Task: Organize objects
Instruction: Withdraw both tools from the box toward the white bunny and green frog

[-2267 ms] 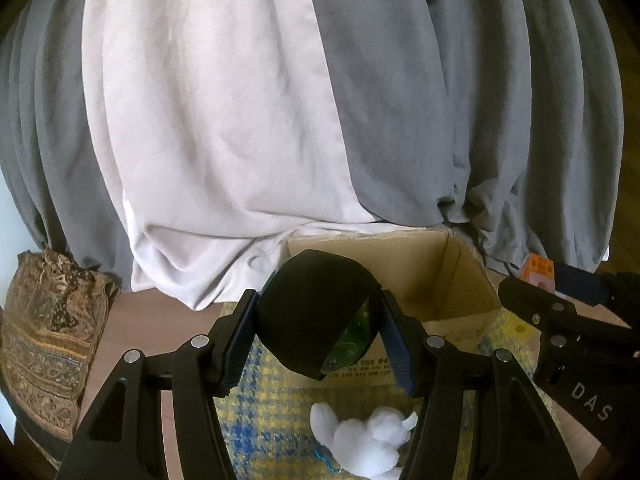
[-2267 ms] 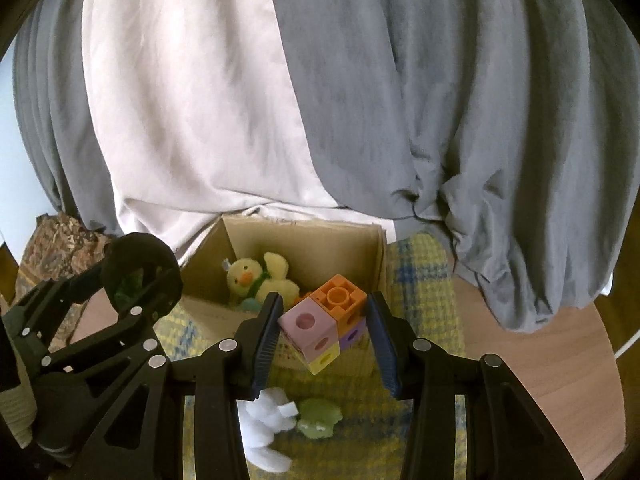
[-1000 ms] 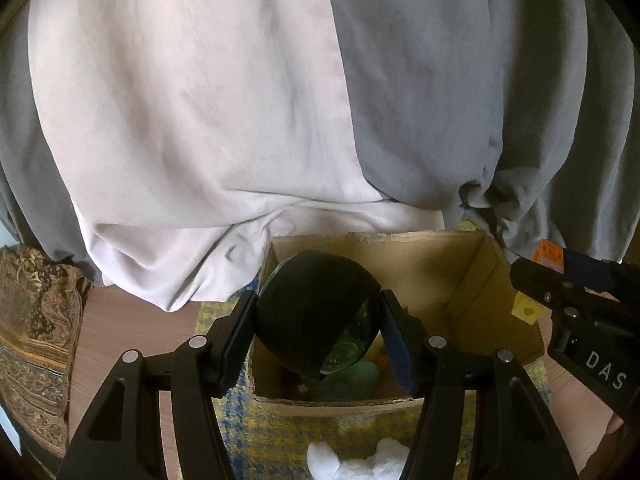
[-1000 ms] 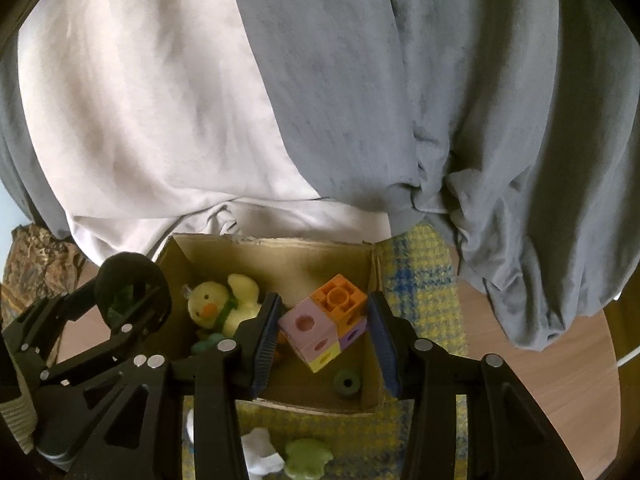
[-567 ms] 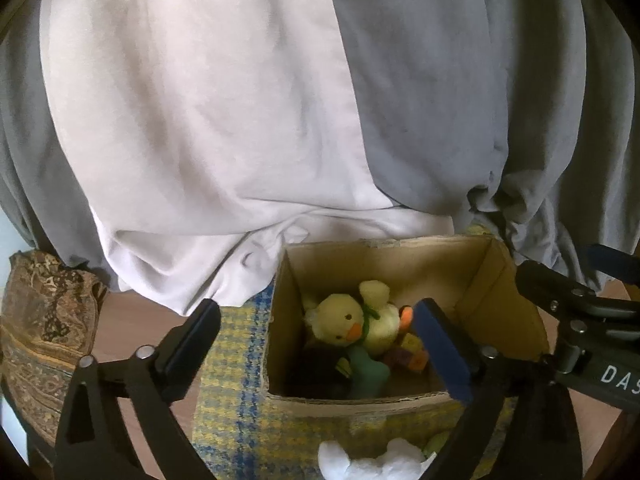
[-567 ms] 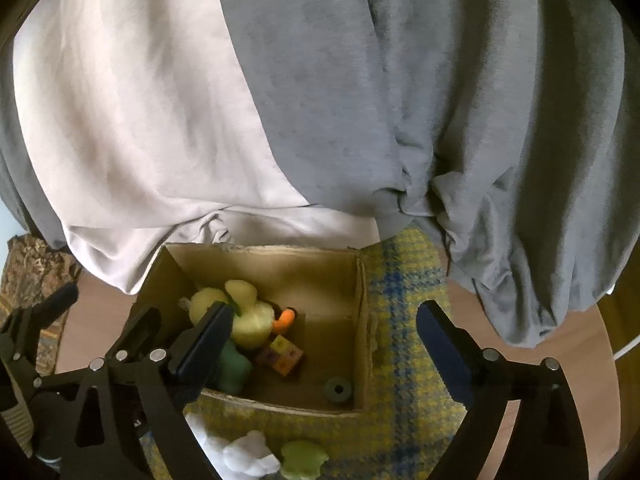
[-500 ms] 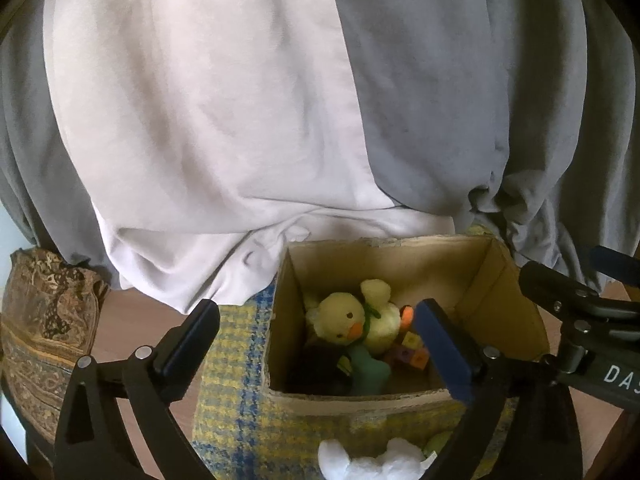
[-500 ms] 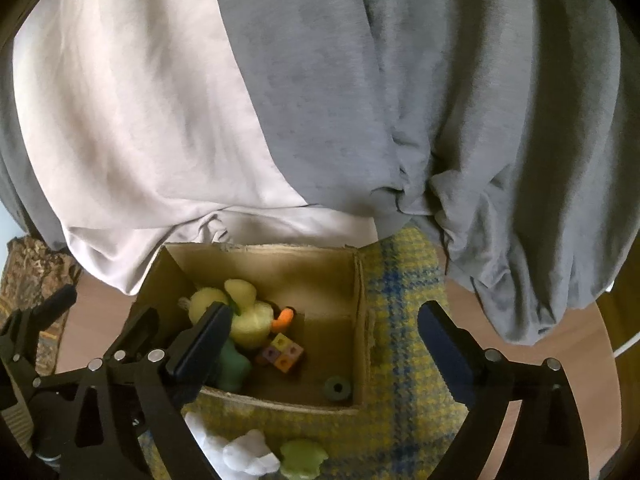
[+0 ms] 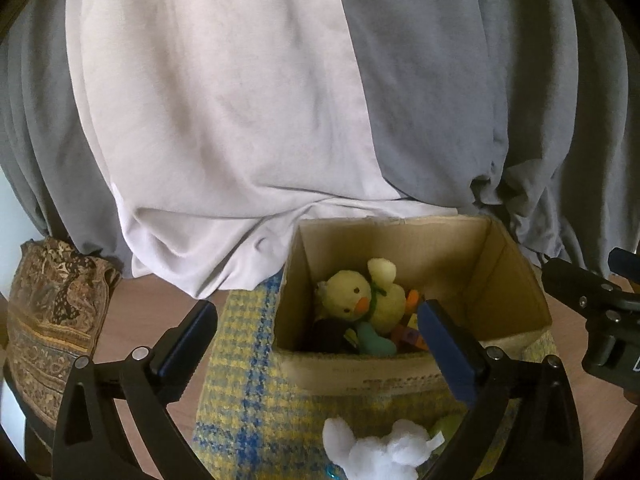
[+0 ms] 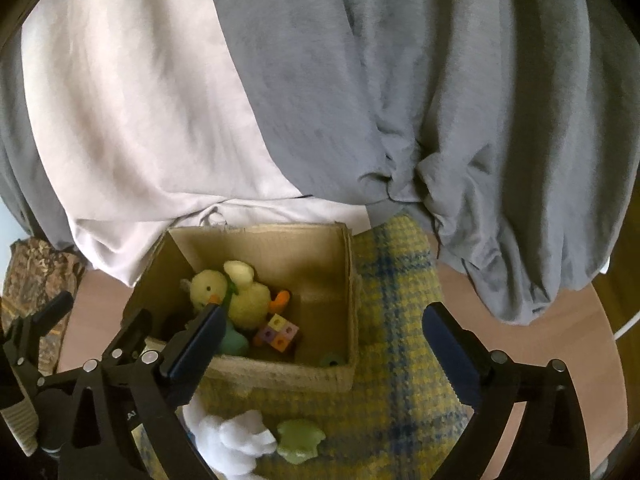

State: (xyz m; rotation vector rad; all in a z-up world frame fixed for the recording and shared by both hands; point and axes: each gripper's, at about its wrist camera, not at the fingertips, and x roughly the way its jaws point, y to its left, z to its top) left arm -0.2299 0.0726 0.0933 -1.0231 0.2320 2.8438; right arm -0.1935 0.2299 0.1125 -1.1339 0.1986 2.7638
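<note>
Both tools hang in front of the cardboard box [image 10: 348, 288], and each has its jaws spread wide with nothing between them. The left tool [image 9: 318, 334] sits to the left of the right tool [image 10: 320, 334]. The box stands open on a yellow and blue checked cloth [image 10: 396, 280] spread over the wooden desk [image 10: 568, 320]. Inside it a yellow plush duck [image 10: 236, 292] lies against the back left corner, a cube of coloured blocks [image 10: 278, 334] rests on the bottom just beside it, and a teal toy [image 9: 374, 342] sits below the duck. A small dark green ring [image 10: 331, 360] lies in the box's near right corner. On the cloth in front of the box lie a white fluffy toy [image 10: 232, 444] and, just beside it, a pale green toy [image 10: 300, 442]. Grey and white curtains [image 9: 280, 100] hang behind.
</note>
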